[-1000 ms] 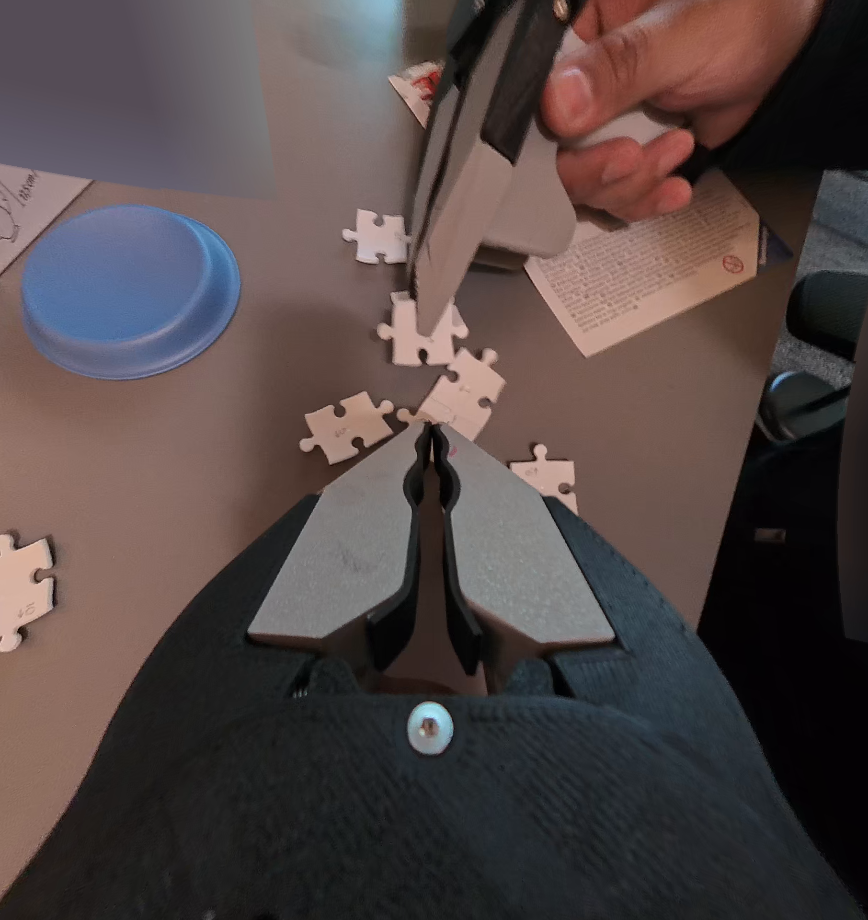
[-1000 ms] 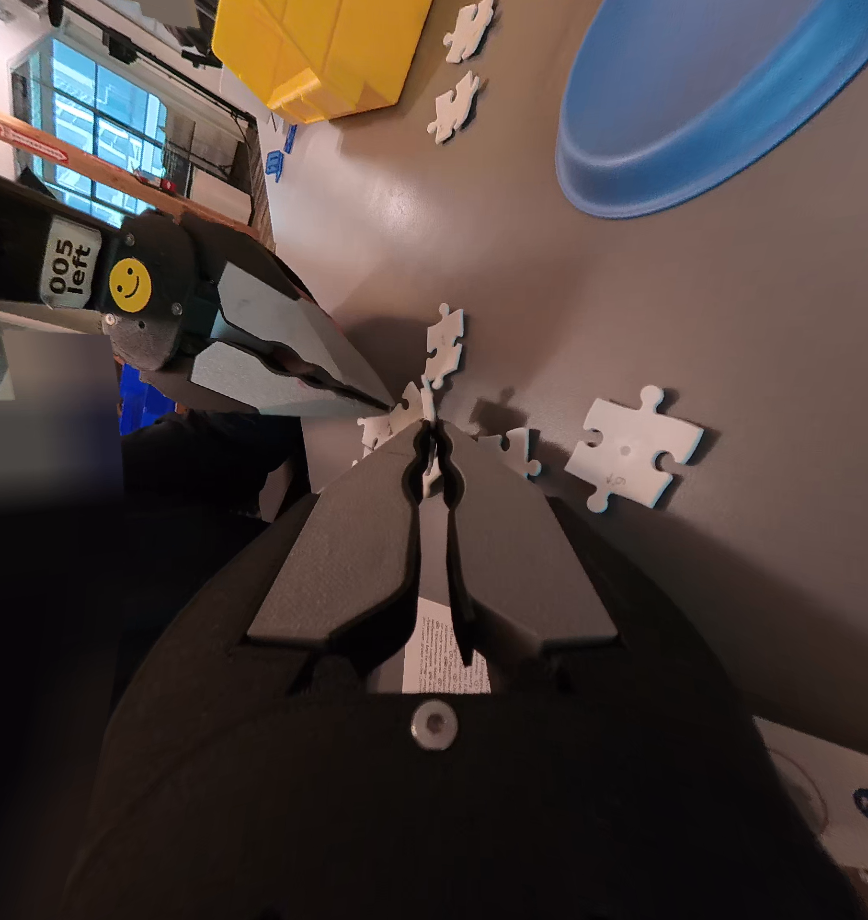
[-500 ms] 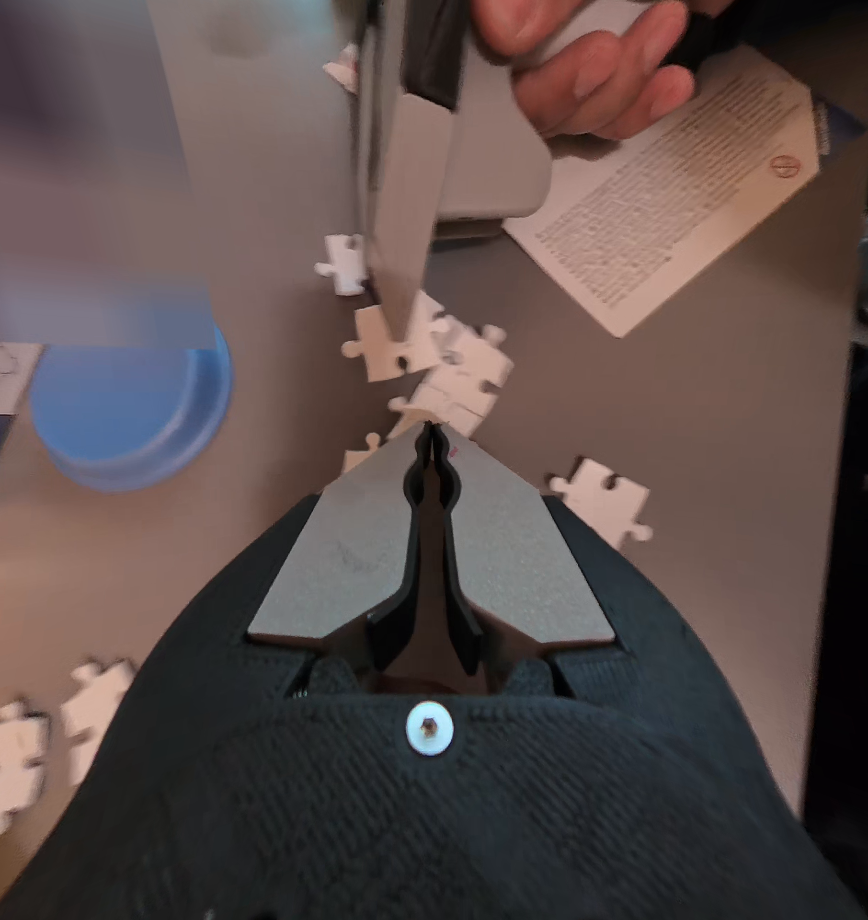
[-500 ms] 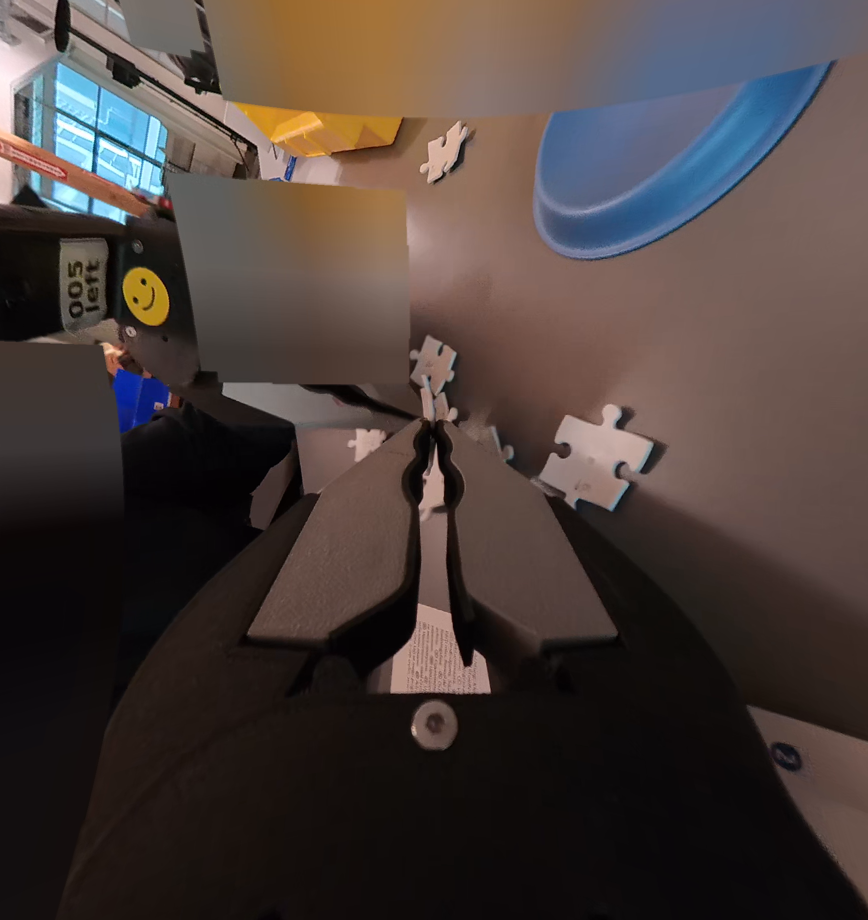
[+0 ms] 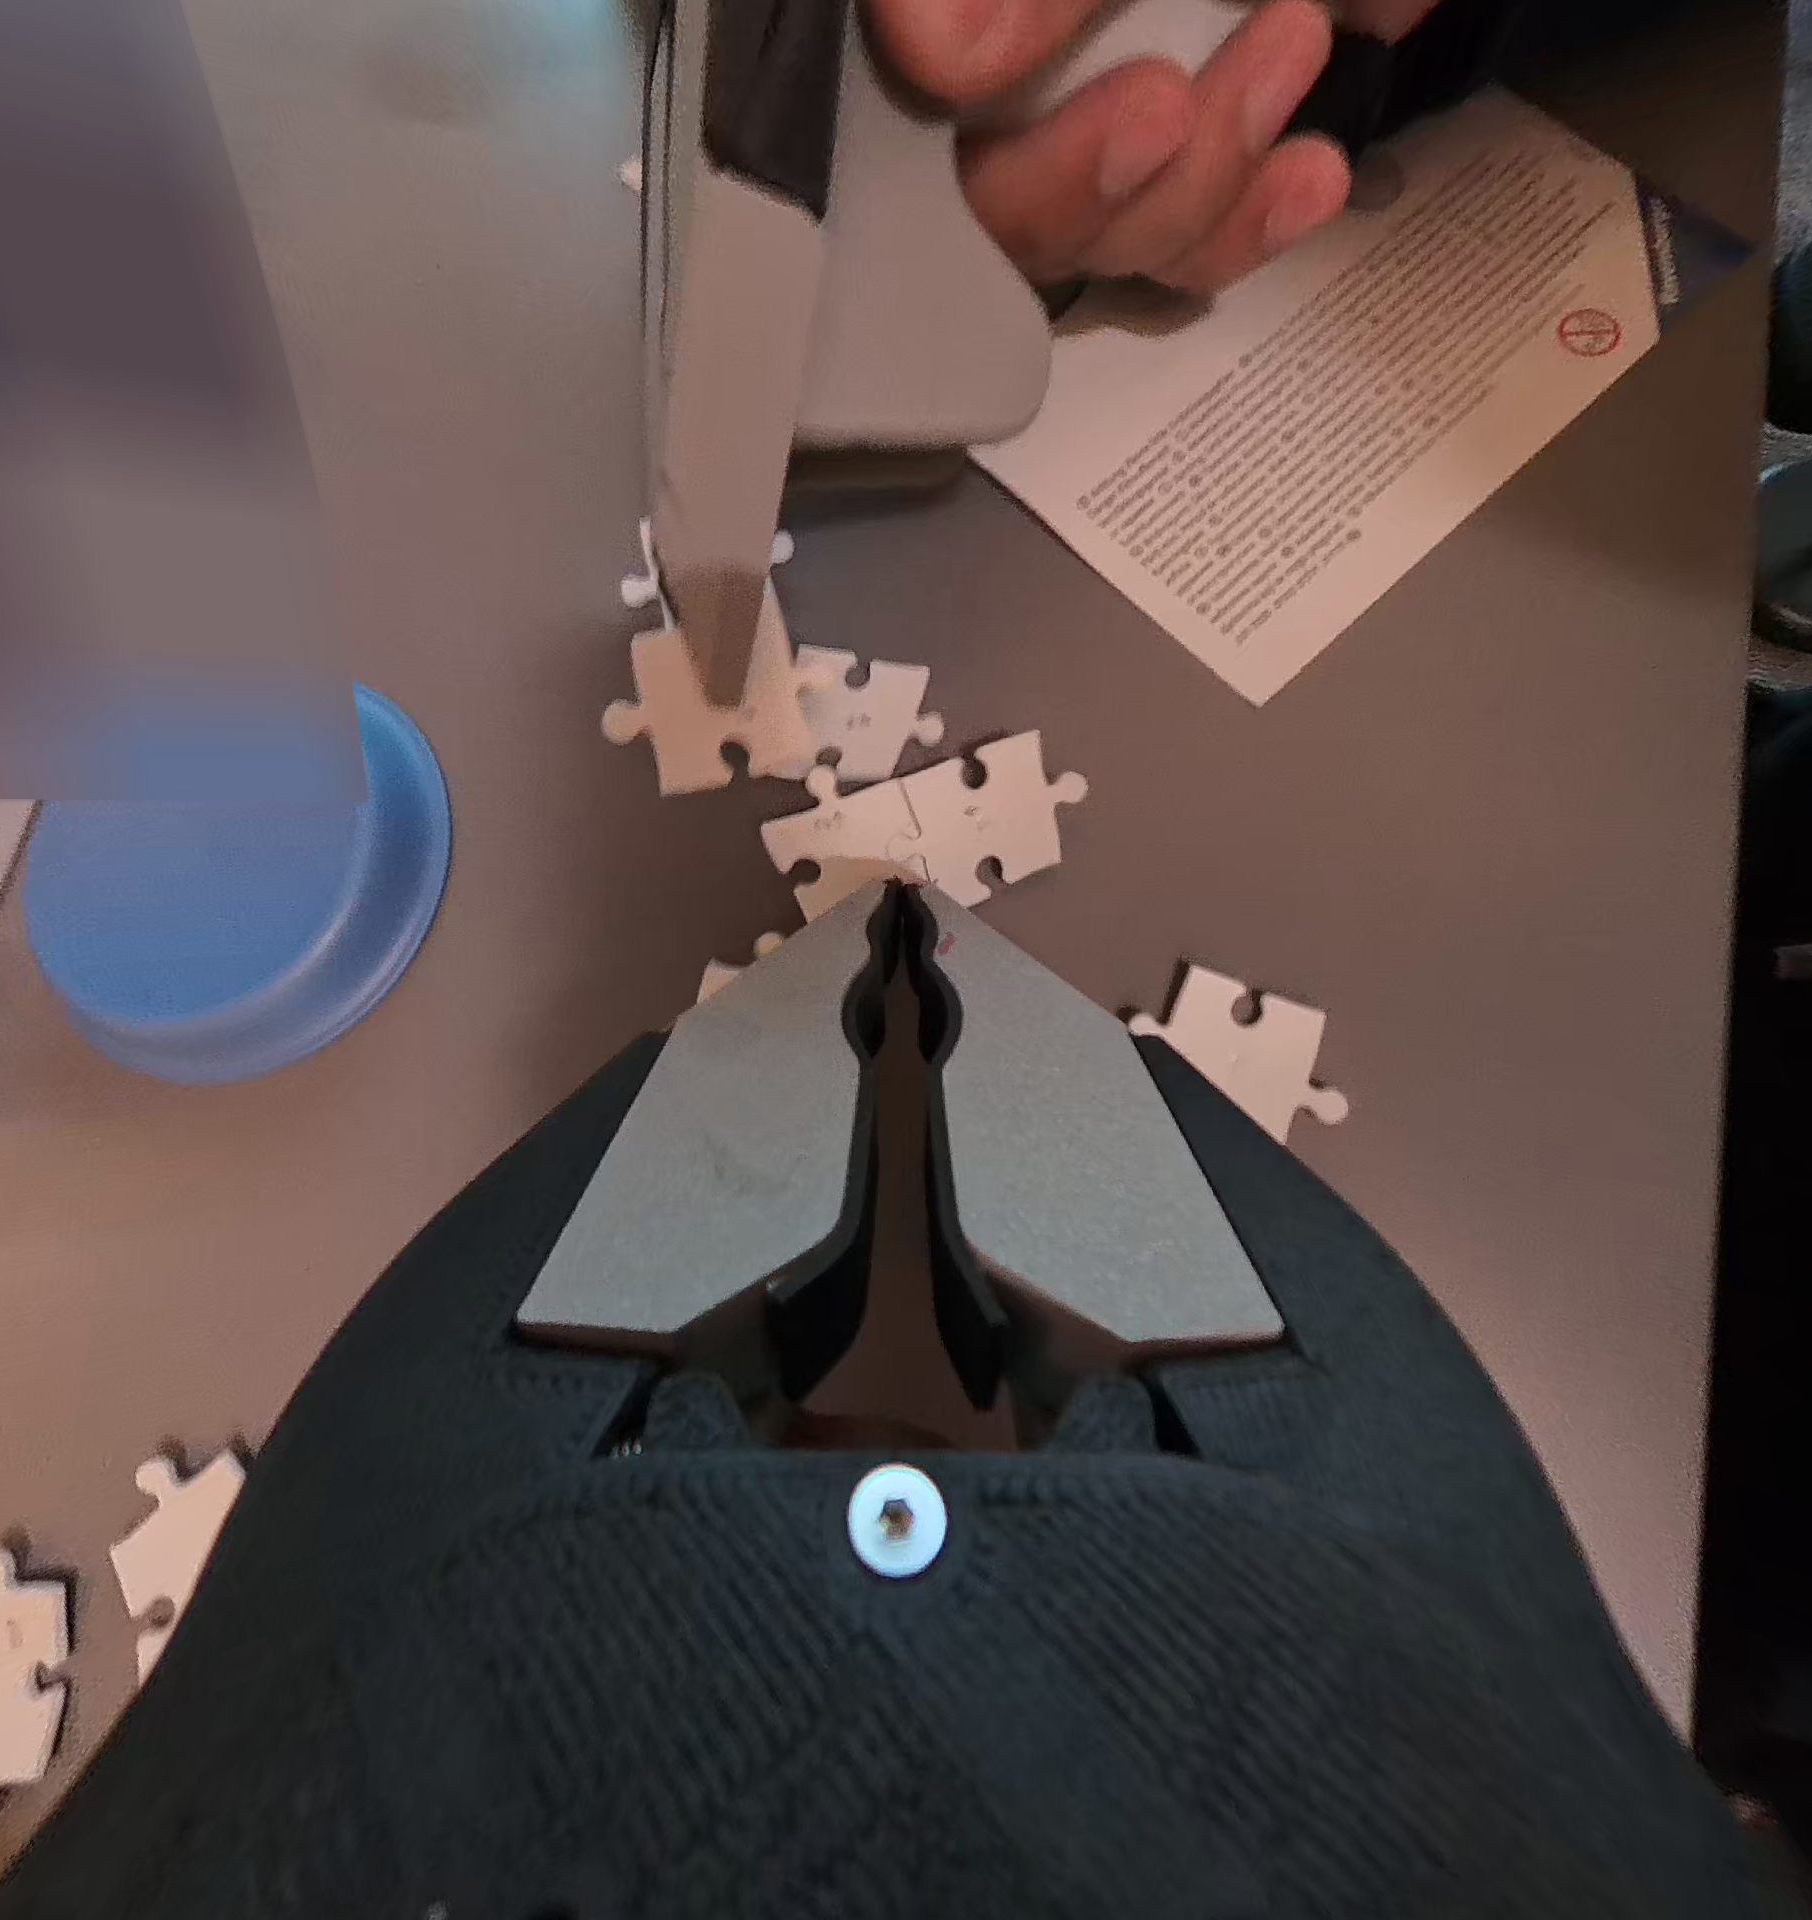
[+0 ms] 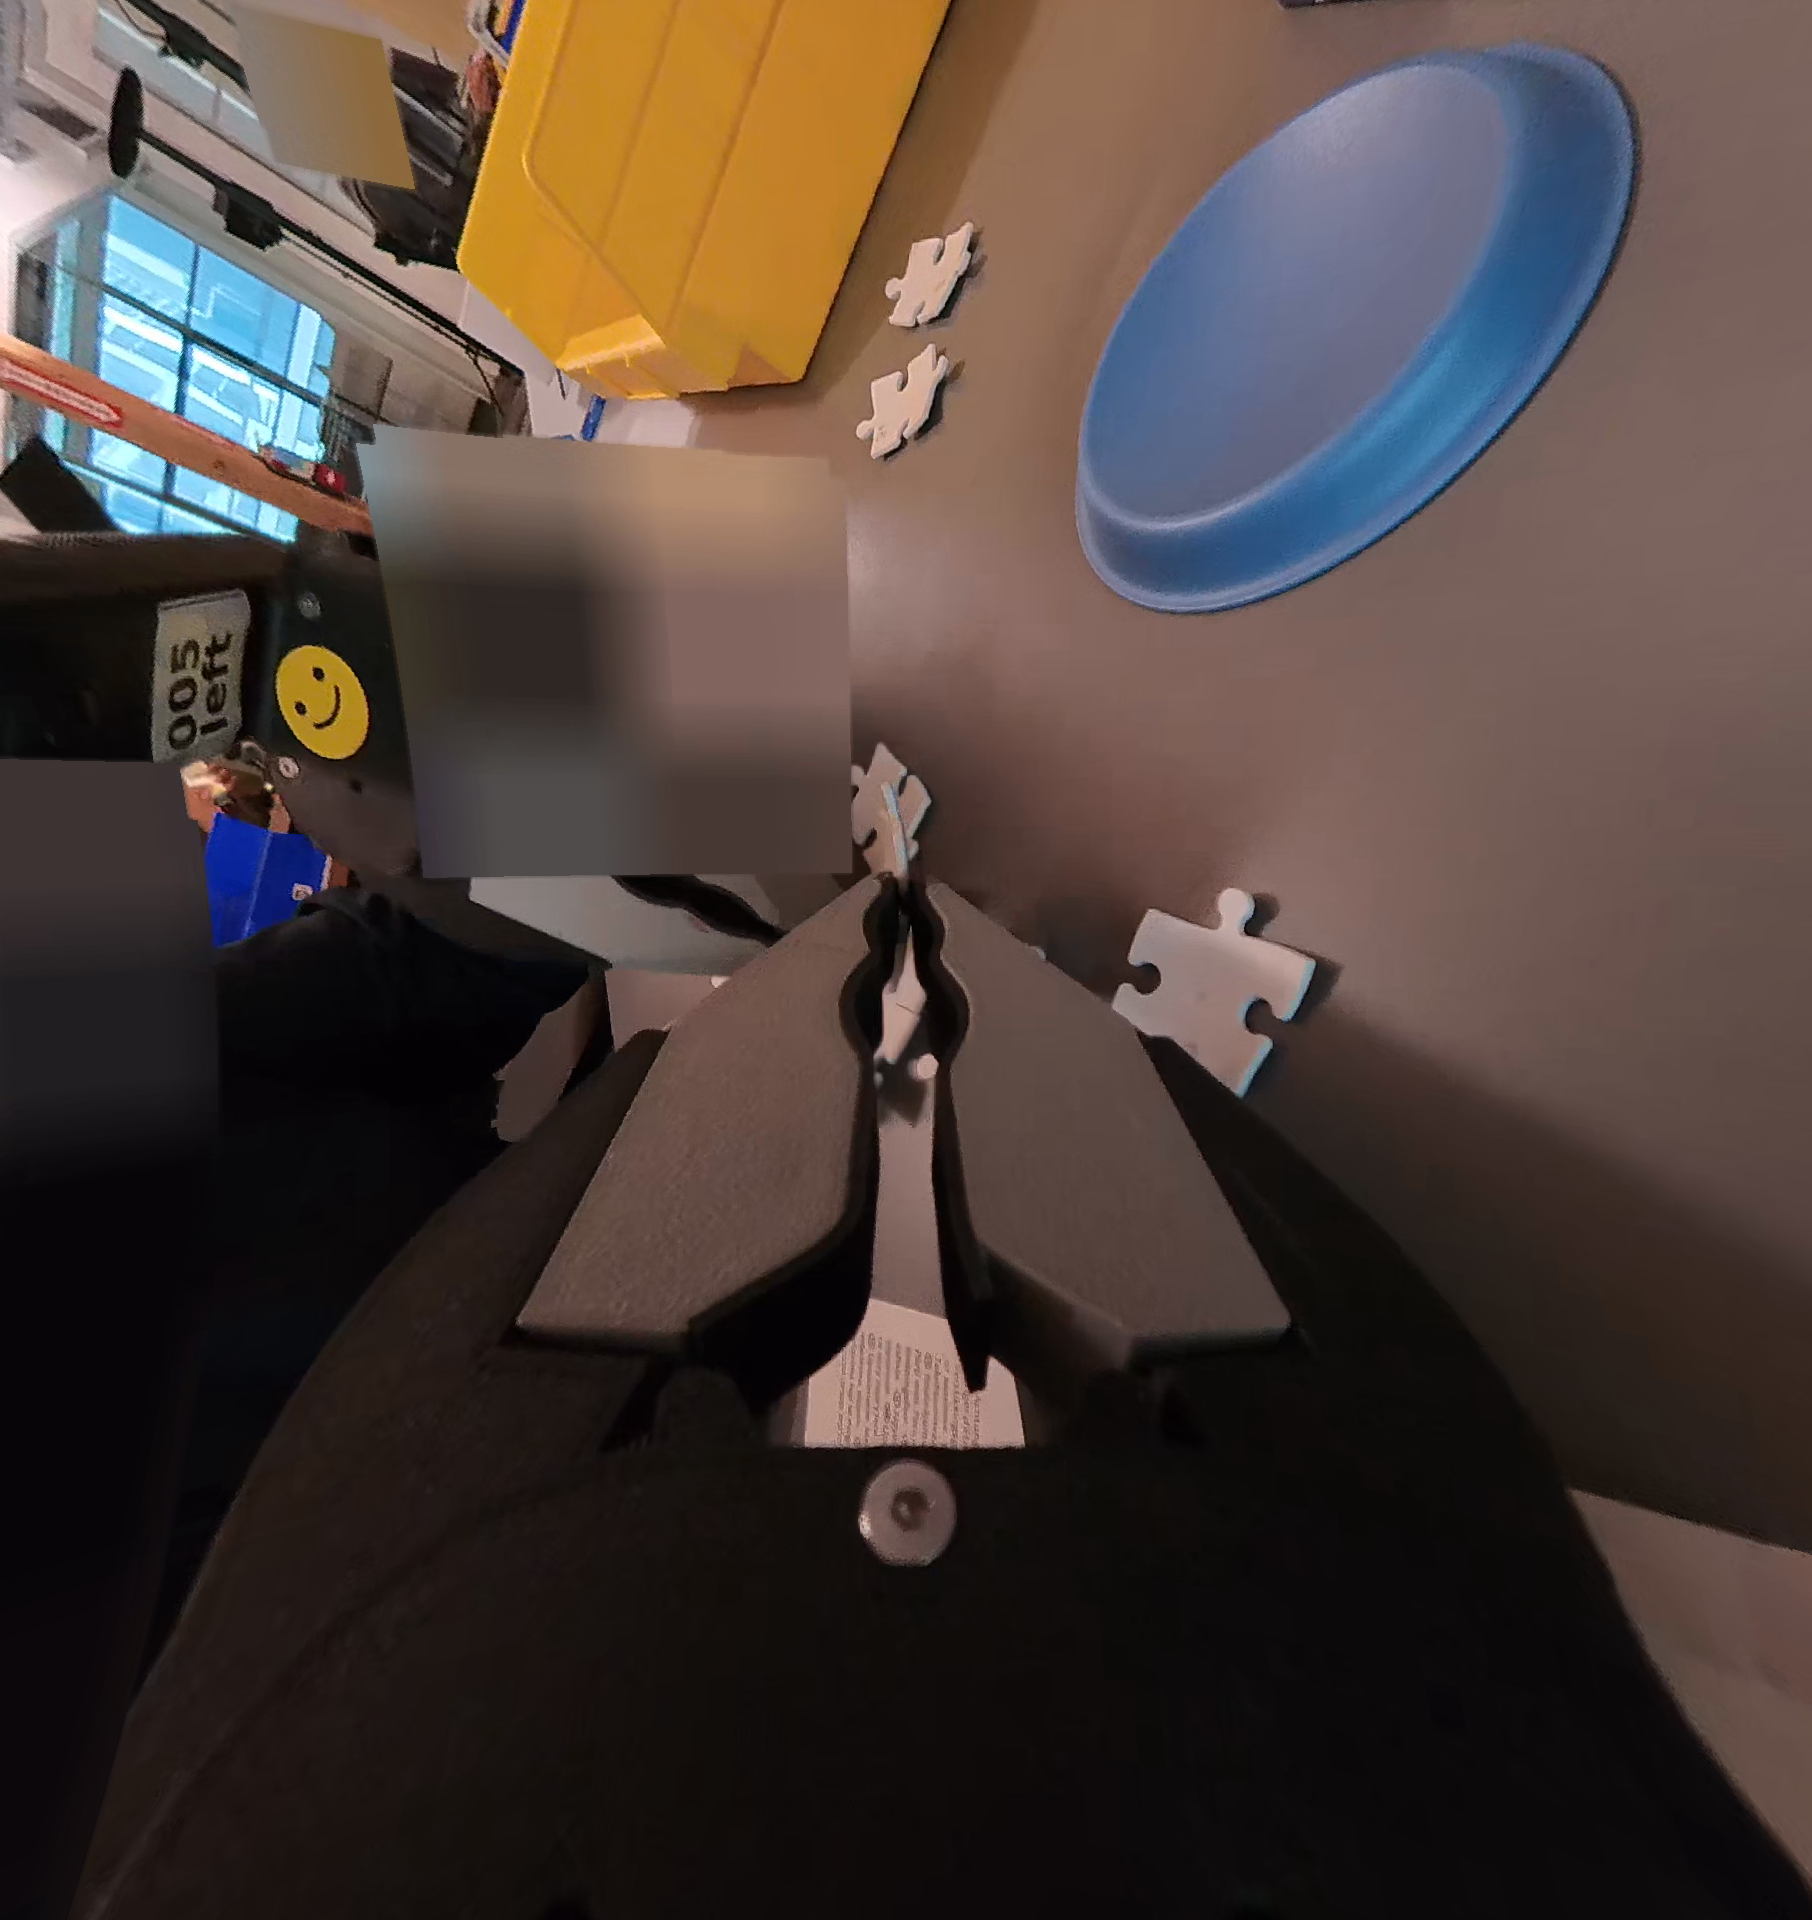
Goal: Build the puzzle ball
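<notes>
The left gripper [image 5: 897,885] has its jaws pressed together on the near edge of a joined pair of white puzzle pieces [image 5: 923,821], which is held at the fingertips above the grey table [image 5: 1401,852]. The right gripper [image 5: 720,665] enters the left wrist view from above, gripped by a hand [image 5: 1120,135]; its jaws are closed on a second white piece assembly [image 5: 710,717], positioned just beside and above-left of the joined pair. In that view the right gripper's fingers cover part of the assembly and hide most of another piece behind it. Surrounding items in the left wrist view: an inverted blue dish [image 5: 247,904] at left, partly covered by a blurred patch; a printed sheet [image 5: 1349,436] at upper right under the hand; a loose piece [image 5: 1245,1049] just right of the left gripper's fingers; two loose pieces [image 5: 71,1621] at lower left; and a further piece largely hidden beneath the left fingers. The right wrist view shows the right gripper [image 6: 900,885] with its jaws shut and a white piece edge [image 6: 886,805] protruding past the tips. That view alone shows a yellow bin [image 6: 673,187] at the far table edge, two loose pieces [image 6: 917,332] beside it, and windows in the background. The blue dish [image 6: 1359,332] appears there unobstructed, with a loose piece [image 6: 1208,987] just right of the fingers. The left gripper's body, bearing a round yellow sticker [image 6: 322,701], is visible at left, but a blurred patch covers its fingers. The printed sheet [image 6: 902,1382] is seen only through the gap between the right fingers.
</notes>
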The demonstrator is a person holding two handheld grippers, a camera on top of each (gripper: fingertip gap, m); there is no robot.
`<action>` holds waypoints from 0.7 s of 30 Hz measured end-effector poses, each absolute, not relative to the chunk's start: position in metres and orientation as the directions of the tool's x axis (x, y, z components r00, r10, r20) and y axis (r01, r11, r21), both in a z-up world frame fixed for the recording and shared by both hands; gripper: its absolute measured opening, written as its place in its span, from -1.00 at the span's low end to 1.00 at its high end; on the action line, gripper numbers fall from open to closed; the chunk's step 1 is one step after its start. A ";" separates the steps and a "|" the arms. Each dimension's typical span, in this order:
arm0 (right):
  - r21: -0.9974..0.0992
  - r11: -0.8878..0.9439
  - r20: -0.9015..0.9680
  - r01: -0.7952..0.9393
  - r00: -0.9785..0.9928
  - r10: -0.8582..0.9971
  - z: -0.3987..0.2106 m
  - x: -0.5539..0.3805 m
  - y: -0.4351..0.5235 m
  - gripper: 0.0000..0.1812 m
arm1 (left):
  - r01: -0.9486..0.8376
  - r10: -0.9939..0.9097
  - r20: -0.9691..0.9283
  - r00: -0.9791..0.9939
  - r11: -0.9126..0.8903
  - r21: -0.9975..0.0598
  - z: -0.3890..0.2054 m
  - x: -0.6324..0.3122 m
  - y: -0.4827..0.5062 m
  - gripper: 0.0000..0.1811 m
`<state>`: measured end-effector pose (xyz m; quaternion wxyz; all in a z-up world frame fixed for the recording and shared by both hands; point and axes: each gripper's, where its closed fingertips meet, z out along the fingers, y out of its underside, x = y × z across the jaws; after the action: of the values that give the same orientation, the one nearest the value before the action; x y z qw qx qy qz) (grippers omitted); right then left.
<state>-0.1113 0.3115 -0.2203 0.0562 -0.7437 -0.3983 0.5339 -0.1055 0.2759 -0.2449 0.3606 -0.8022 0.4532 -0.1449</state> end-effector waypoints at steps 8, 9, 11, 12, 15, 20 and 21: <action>-0.518 -0.661 -0.742 0.542 0.099 0.663 -0.223 -0.124 0.305 -1.00 | -0.629 -0.823 -0.135 0.552 -0.304 -0.715 -0.245 -0.106 0.281 -1.00; -0.518 -0.658 -0.740 0.546 0.101 0.666 -0.225 -0.126 0.305 -1.00 | -0.630 -0.823 -0.138 0.551 -0.303 -0.715 -0.245 -0.106 0.281 -1.00; -0.522 -0.656 -0.735 0.545 0.104 0.670 -0.227 -0.130 0.304 -1.00 | -0.633 -0.823 -0.145 0.550 -0.298 -0.714 -0.245 -0.106 0.281 -1.00; -0.522 -0.656 -0.734 0.545 0.106 0.671 -0.228 -0.131 0.304 -1.00 | -0.635 -0.822 -0.149 0.550 -0.295 -0.714 -0.245 -0.106 0.281 -1.00; -0.517 -0.654 -0.734 0.552 0.106 0.671 -0.230 -0.136 0.301 -1.00 | -0.640 -0.820 -0.162 0.549 -0.287 -0.713 -0.245 -0.106 0.281 -1.00; -0.504 -0.652 -0.734 0.566 0.117 0.669 -0.235 -0.137 0.299 -1.00 | -0.639 -0.818 -0.168 0.551 -0.284 -0.715 -0.245 -0.107 0.280 -1.00; -0.493 -0.659 -0.742 0.568 0.120 0.659 -0.236 -0.136 0.300 -1.00 | -0.635 -0.816 -0.164 0.554 -0.286 -0.718 -0.245 -0.107 0.280 -1.00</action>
<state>-0.1362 0.2996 -0.2355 0.0439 -0.7470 -0.4107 0.5209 -0.1075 0.2799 -0.2448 0.3843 -0.7932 0.4574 -0.1182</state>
